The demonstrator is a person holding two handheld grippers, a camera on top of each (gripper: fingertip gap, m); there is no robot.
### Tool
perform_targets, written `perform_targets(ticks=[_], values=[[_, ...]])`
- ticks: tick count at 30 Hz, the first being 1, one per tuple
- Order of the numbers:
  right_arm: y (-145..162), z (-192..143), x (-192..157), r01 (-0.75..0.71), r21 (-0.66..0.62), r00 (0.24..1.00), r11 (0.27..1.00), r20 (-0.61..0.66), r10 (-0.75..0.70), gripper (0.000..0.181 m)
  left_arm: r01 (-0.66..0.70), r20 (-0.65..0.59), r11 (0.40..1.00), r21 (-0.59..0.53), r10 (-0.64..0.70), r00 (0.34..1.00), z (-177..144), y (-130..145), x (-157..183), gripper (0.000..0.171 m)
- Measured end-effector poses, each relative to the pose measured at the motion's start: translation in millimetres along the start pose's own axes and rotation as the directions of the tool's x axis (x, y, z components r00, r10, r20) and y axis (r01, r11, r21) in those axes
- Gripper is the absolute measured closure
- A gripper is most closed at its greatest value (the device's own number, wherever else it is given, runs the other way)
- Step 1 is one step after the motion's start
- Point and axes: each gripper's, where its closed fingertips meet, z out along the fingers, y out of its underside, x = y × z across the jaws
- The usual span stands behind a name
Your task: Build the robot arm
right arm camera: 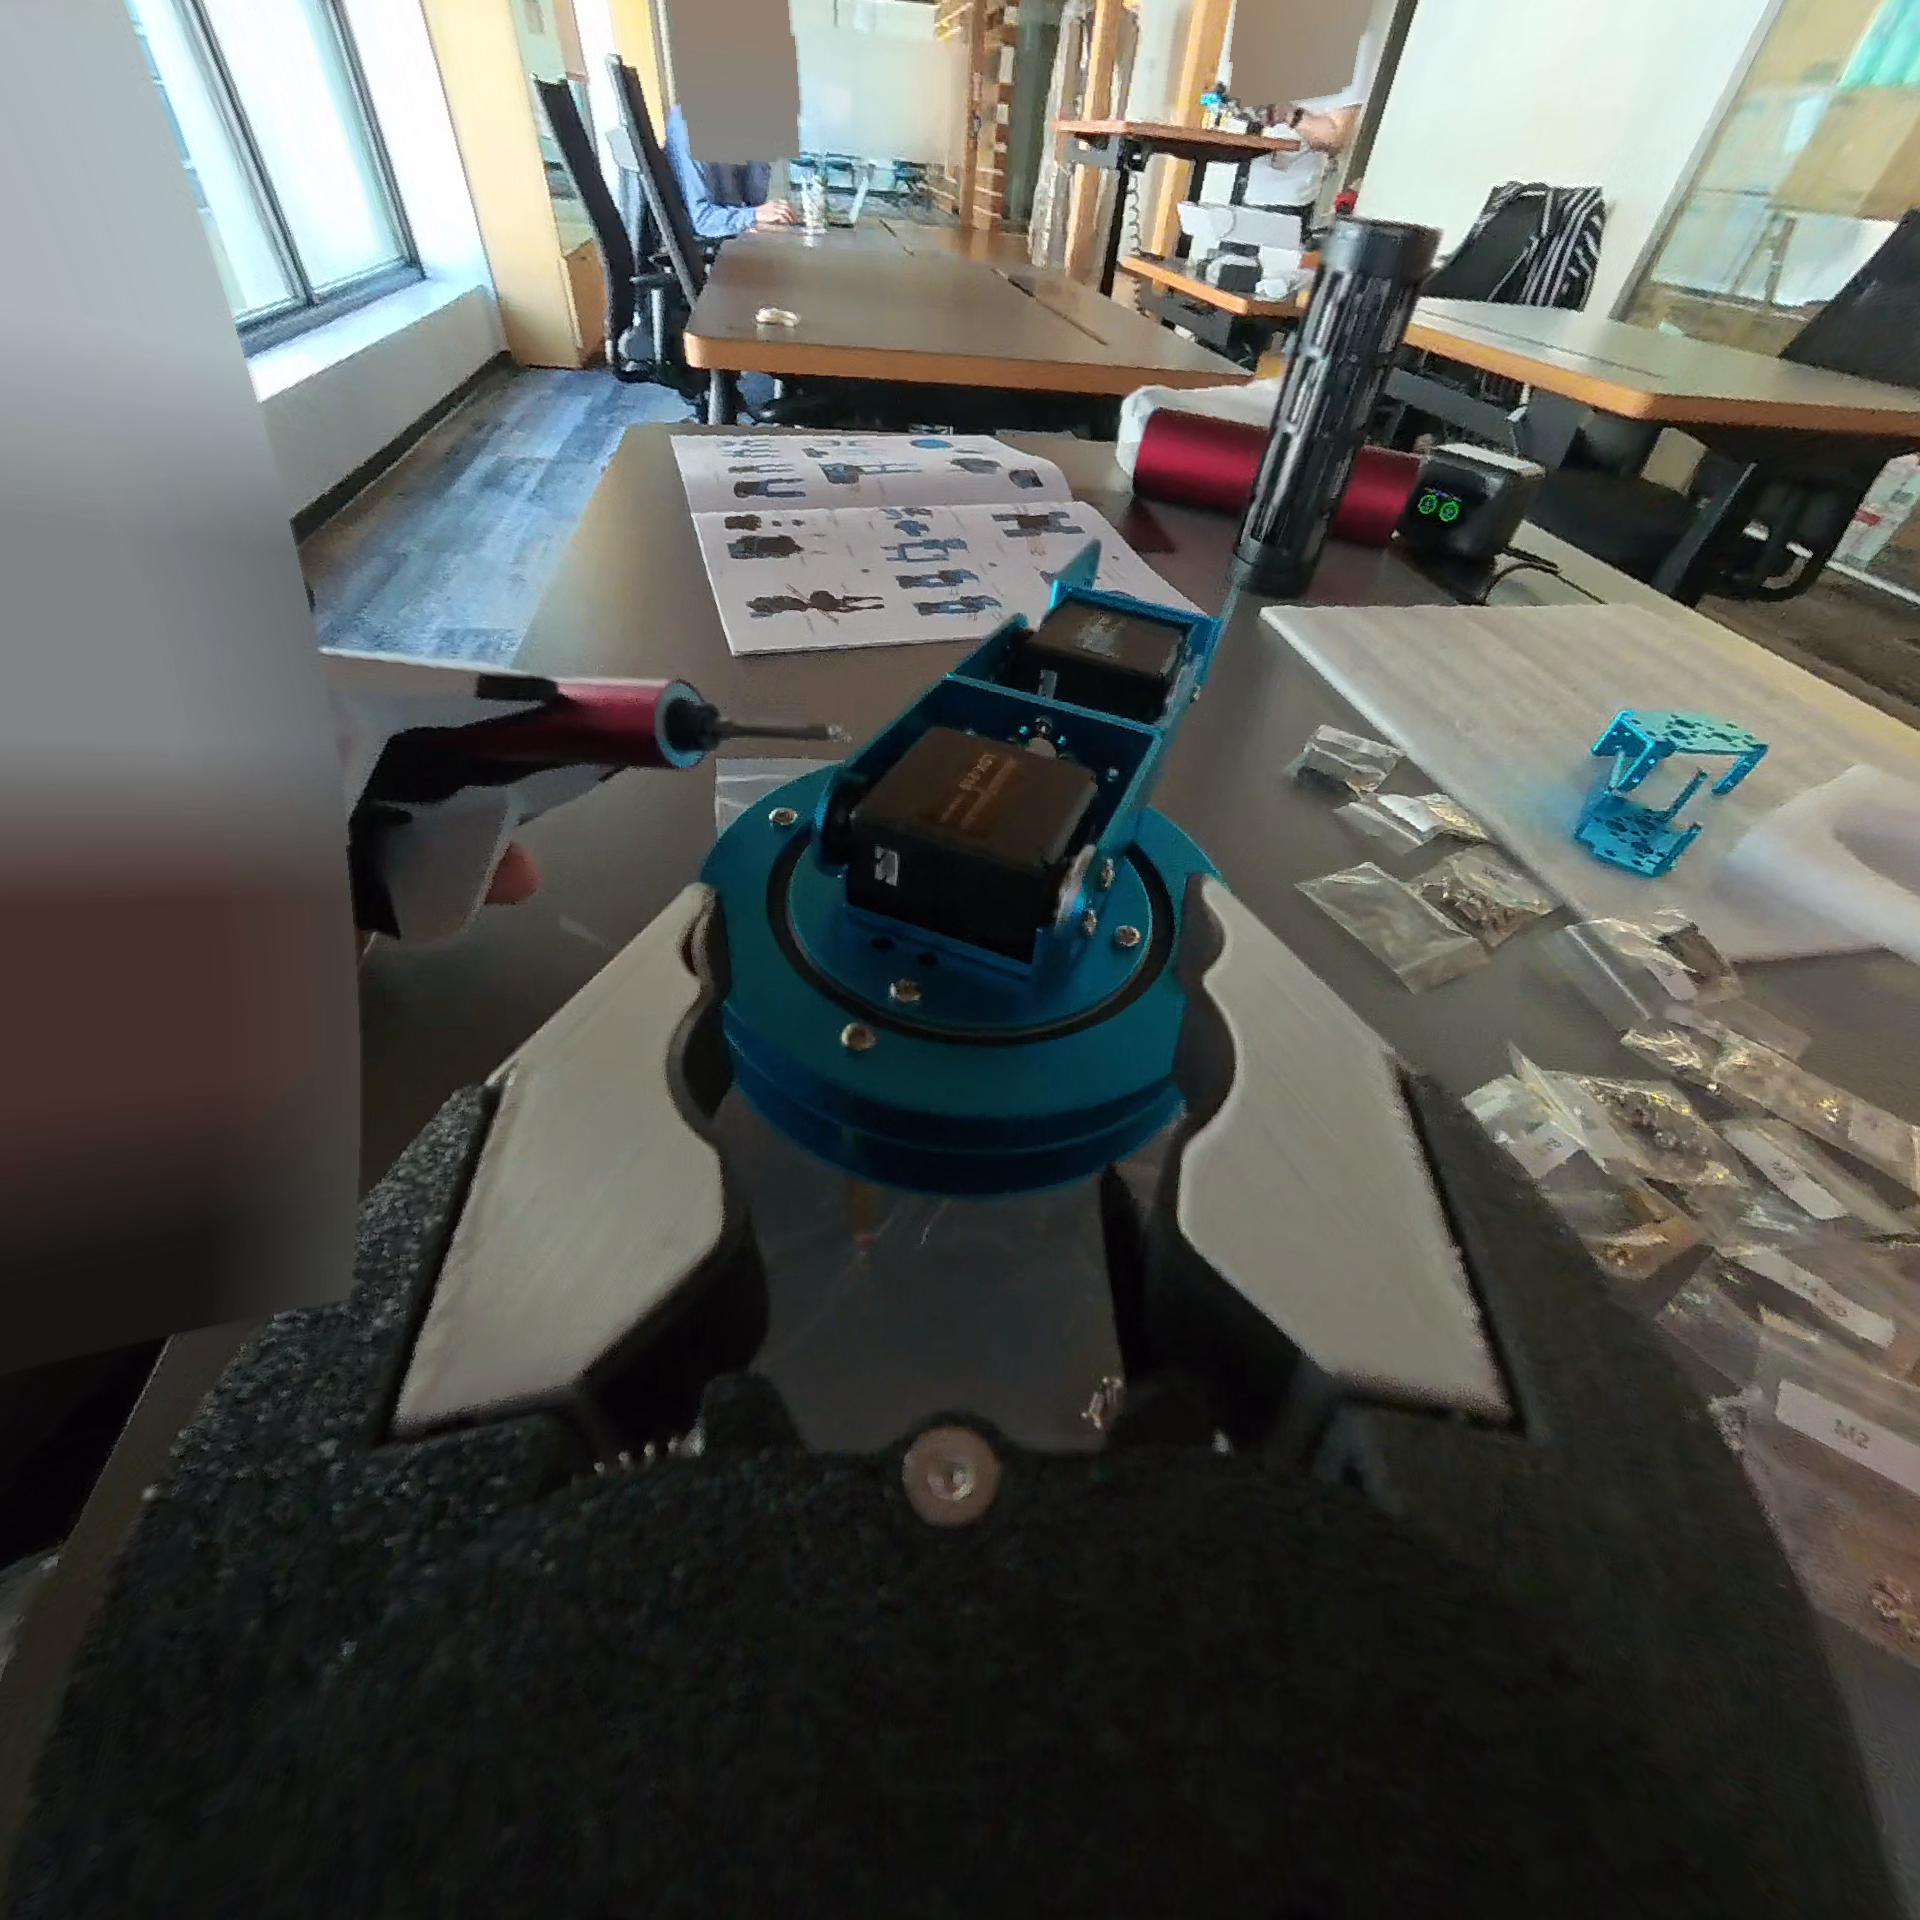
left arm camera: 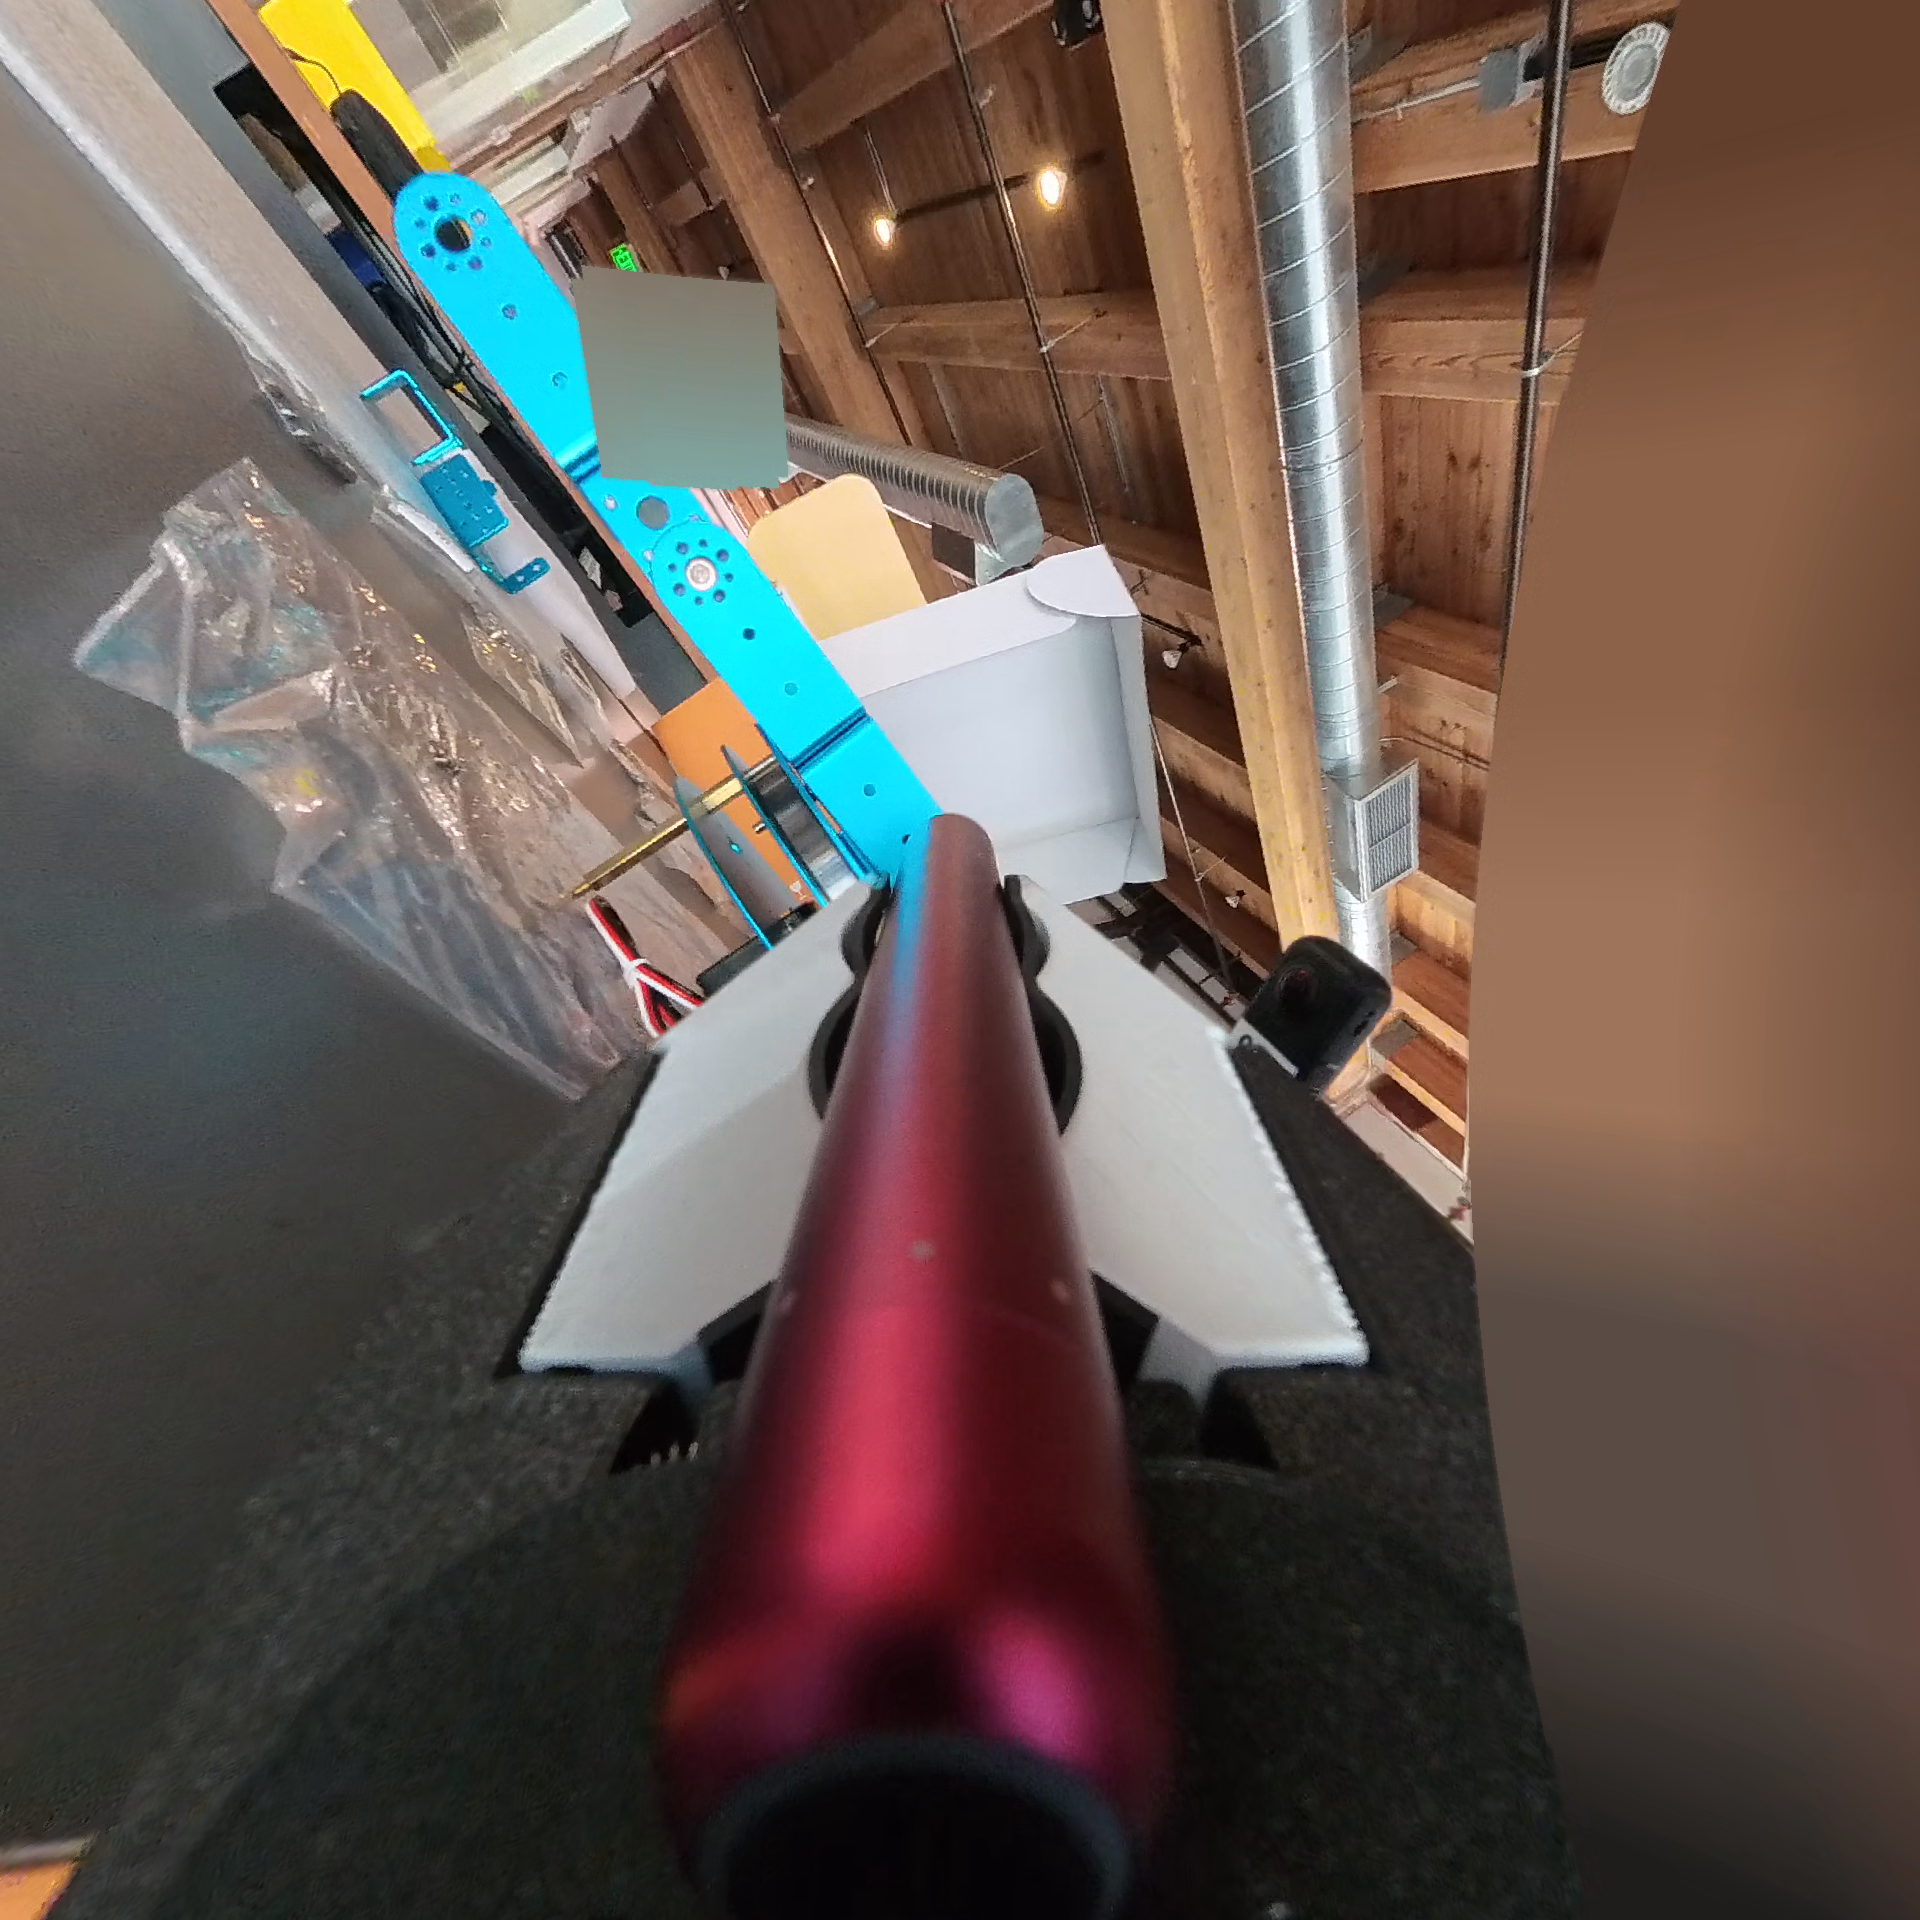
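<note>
My left gripper [left arm camera: 951, 914] is shut on a red electric screwdriver [left arm camera: 914, 1299], whose barrel runs forward between the white fingers [left arm camera: 727, 1143]. Its tip points at a blue metal arm assembly [left arm camera: 769, 665]. In the right wrist view the same screwdriver [right arm camera: 613, 722] comes in from the left, its bit just short of the blue bracket. My right gripper [right arm camera: 951, 945] is shut on the round blue base [right arm camera: 956, 1070] of that assembly. Two black servos [right arm camera: 966, 842] sit in its blue frame. The left gripper's own jaws are mostly hidden there by a blur patch.
An open instruction booklet [right arm camera: 894, 540] lies behind the assembly. A black cylinder [right arm camera: 1330, 395], a red tube [right arm camera: 1226, 468] and a small black device [right arm camera: 1465, 504] stand farther back. Several small parts bags [right arm camera: 1455, 904] and a loose blue bracket [right arm camera: 1673, 779] lie right, on white foam [right arm camera: 1507, 675].
</note>
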Motion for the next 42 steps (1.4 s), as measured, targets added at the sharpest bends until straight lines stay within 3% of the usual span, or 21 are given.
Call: perform_targets(ticks=[6,19,42], values=[[-8,6,6,0.02,-0.002,0.992,1.0,-0.127,-0.02,0.105,-0.025,0.018,0.999,-0.021,0.025,1.0,1,8,4,0.152],[1,13,0,0.028,-0.035,0.992,0.999,-0.12,-0.032,0.113,-0.068,0.048,0.998,-0.018,0.069,0.996,0,10,4,0.149],[2,13,-2,0.025,-0.041,0.993,0.999,-0.111,-0.03,0.111,-0.1,0.06,0.995,-0.022,0.101,0.993,2,11,5,0.149]])
